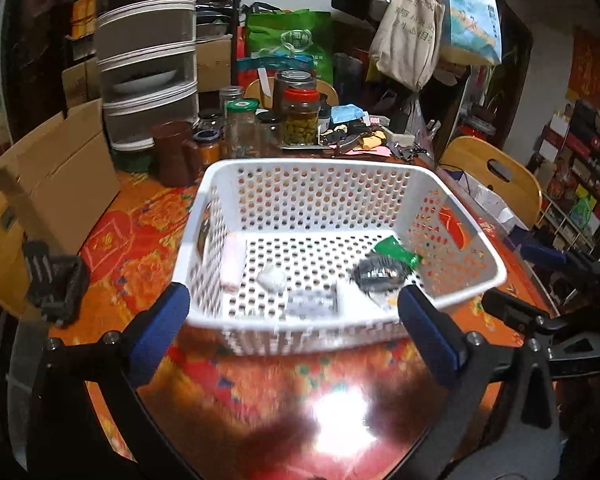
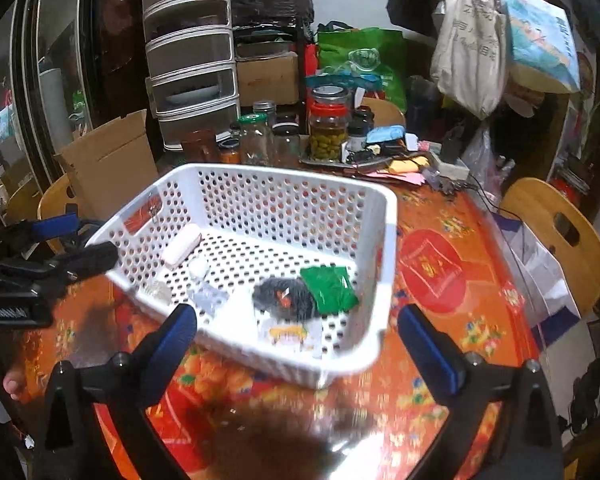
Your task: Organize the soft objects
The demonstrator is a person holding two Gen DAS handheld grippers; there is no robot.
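Observation:
A white perforated basket [image 1: 300, 170] [image 2: 384, 248] stands on the red patterned table. Inside lie a pink-white roll [image 1: 234, 262] [image 2: 182, 246], a small white lump [image 1: 271, 278] [image 2: 198, 267], a grey packet [image 1: 312, 302] [image 2: 209, 298], a black bundle [image 1: 378, 272] [image 2: 284, 298], a green packet [image 1: 396, 252] [image 2: 330, 290] and a white packet with a yellow print [image 2: 288, 334]. My left gripper [image 1: 294, 330] is open and empty in front of the basket's near wall. My right gripper [image 2: 296, 346] is open and empty over the basket's near corner.
Glass jars [image 1: 300, 120] [image 2: 328, 132], a brown pot [image 1: 176, 152], a cardboard box [image 1: 60, 176] [image 2: 108, 160] and small clutter [image 1: 364, 136] crowd the table's far side. A drawer tower [image 1: 148, 48] stands behind. Wooden chairs [image 1: 496, 176] [image 2: 556, 232] stand at the right.

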